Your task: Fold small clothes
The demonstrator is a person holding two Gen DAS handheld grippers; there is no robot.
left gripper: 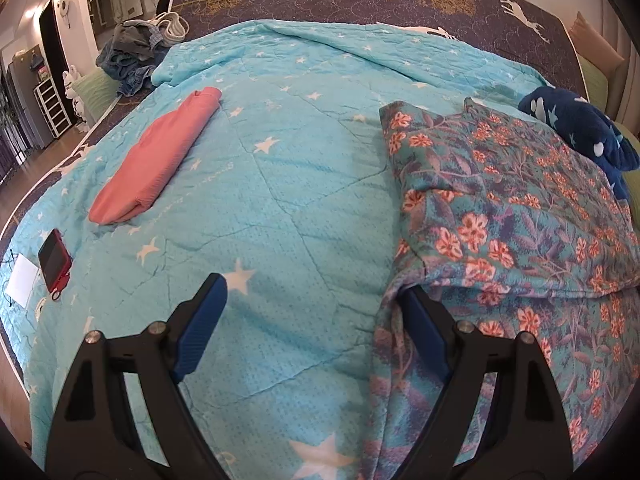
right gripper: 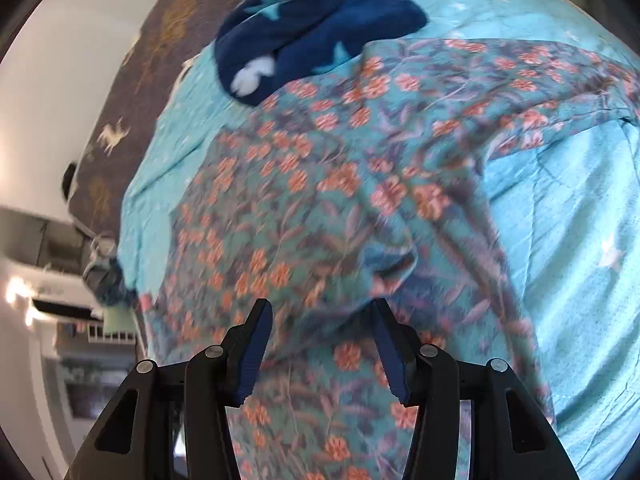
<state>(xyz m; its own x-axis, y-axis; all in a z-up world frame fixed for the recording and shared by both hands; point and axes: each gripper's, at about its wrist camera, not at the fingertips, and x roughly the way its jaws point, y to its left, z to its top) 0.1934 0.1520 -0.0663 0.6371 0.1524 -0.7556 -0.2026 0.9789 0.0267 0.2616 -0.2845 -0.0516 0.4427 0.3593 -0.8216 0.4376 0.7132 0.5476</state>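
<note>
On the bed, the turquoise star quilt (left gripper: pixel 280 184) carries the work. The floral garment (left gripper: pixel 500 216) lies on its right side, partly folded over itself, so its folding seems under way. The pink garment (left gripper: pixel 154 160) at the left already looks folded and set aside, and the navy garment (left gripper: pixel 580 128) waits beyond, unfolded. The left tongs (left gripper: pixel 312 312) stand wide open, one finger under the floral edge; the right tongs (right gripper: pixel 320 344) hang half open above the floral cloth, gripping nothing.
</note>
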